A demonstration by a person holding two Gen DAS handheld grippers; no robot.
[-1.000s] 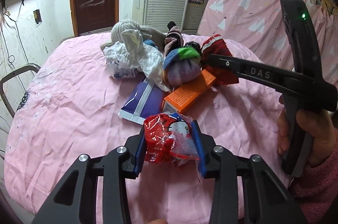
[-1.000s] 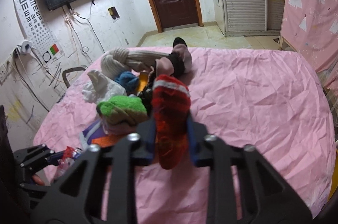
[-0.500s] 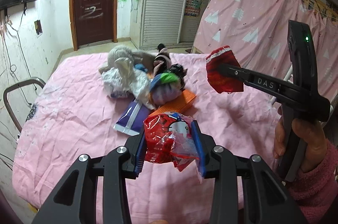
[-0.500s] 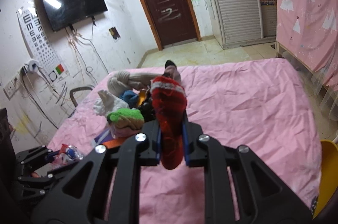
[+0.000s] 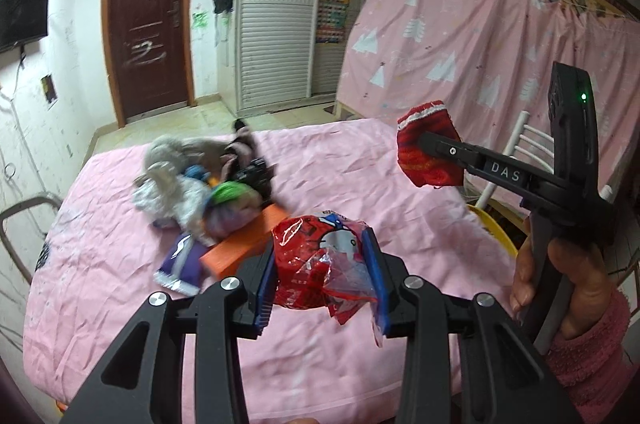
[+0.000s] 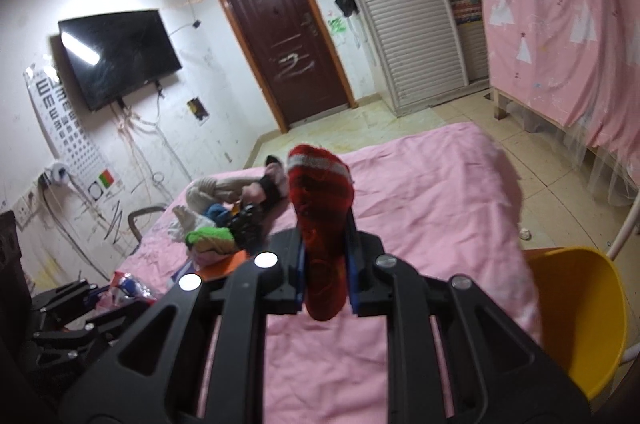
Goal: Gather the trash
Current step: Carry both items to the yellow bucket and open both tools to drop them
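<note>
Carrying both loads clear of the bed point(image 5: 360, 184), my left gripper point(image 5: 322, 278) pinches the crinkly red wrapper point(image 5: 320, 264), whose loose tail could slip free, while my right gripper point(image 6: 326, 264) is clamped tight on the red sock point(image 6: 320, 200) that may miss the yellow bin point(image 6: 580, 324) off the bed's right edge

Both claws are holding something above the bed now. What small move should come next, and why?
Probably carry the right claw over the yellow bucket beside the bed. It is shut on a red sock, lifted clear, and the bucket is near. The left claw holds a red wrapper, so it could follow.
</note>
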